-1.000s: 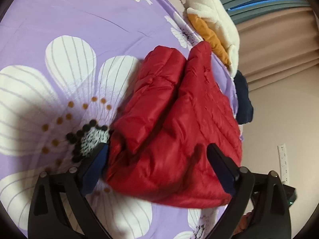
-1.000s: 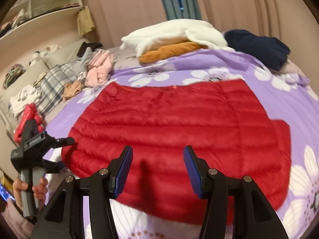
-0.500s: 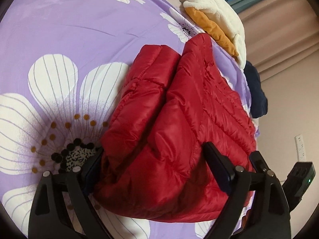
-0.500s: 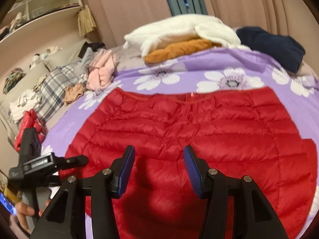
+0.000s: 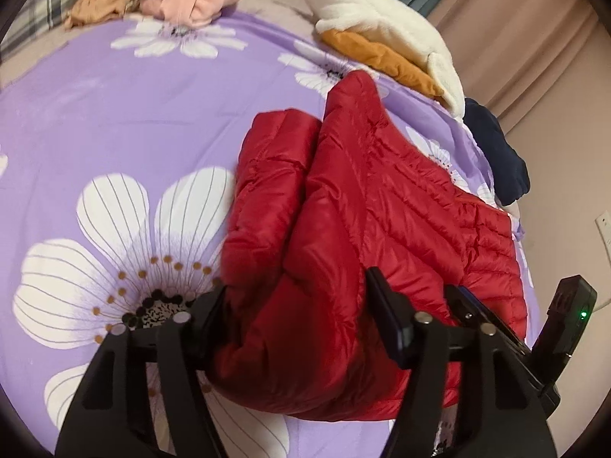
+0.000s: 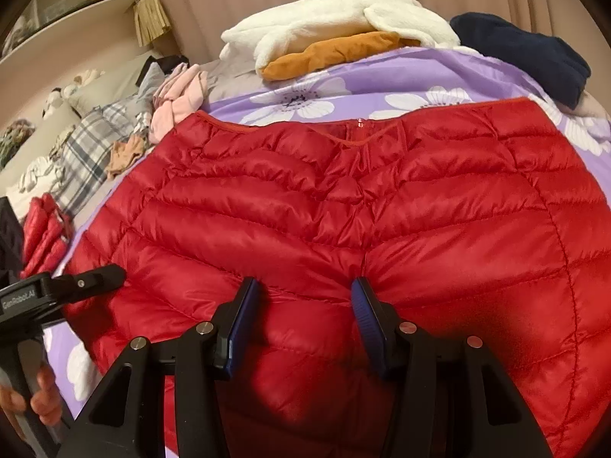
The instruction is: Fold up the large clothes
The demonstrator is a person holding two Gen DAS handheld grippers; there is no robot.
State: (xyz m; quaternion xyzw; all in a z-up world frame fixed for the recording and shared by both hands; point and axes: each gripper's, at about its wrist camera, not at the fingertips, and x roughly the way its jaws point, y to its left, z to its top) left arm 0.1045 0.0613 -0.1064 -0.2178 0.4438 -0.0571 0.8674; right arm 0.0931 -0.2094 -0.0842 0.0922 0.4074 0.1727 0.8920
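From the left wrist view, we see the left gripper [image 5: 298, 313] has pushed further in than half a second ago: a bunched fold of the red jacket [image 5: 382, 206] now fills the gap between its fingers [image 5: 385, 313], which have narrowed around it, though we cannot tell whether they truly pinch it. The jacket lies on the bed [image 5: 114, 114], stretching away ahead of the fingers, a sleeve doubled along its left side. Beyond the fingertips sit a white and orange pile [image 5: 385, 34] and a dark garment [image 5: 496, 152].

From the right wrist view, the right gripper [image 6: 301, 305] has come closer to the jacket [image 6: 343, 198] than before; its fingers [image 6: 366, 309] stand apart, spread over the quilted fabric with a low ridge between them. The hem and zip lie ahead of the fingertips. To the left, the left gripper [image 6: 57, 294] reads "GenRobot.AI".
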